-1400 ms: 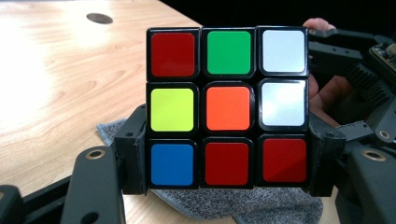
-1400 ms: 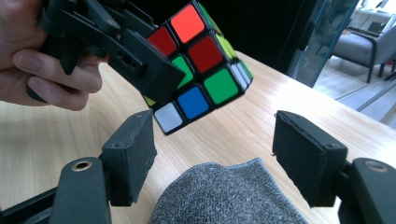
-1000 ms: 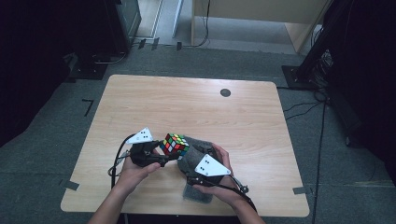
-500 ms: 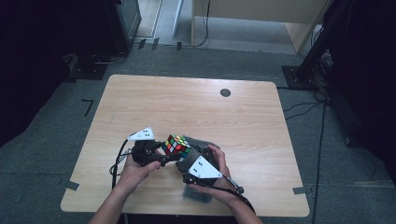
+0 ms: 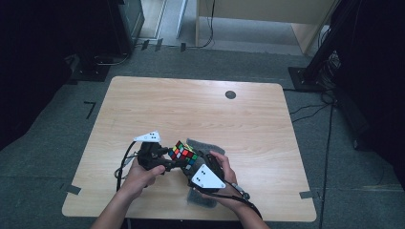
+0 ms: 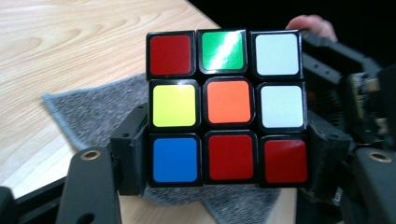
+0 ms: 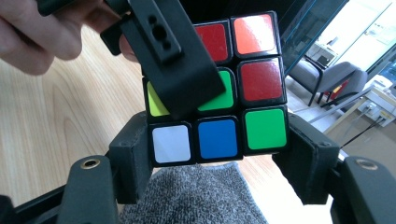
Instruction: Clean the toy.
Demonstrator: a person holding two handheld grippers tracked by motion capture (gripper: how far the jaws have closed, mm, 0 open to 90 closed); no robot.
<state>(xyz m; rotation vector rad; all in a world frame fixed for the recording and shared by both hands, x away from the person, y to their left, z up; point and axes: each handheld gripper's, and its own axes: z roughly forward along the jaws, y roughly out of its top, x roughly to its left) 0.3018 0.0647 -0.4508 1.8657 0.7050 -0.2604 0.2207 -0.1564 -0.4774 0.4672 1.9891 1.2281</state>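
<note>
Wooden table (image 5: 143,109), grey cloth (image 5: 203,145) near its front edge; cube (image 5: 183,153) held above the cloth.
We find the left gripper (image 5: 165,160) pinching the cube's bottom layer, jaws just easing apart. The right gripper (image 5: 193,164) brackets the cube too, jaws closing; whether they press it we cannot tell.
</note>
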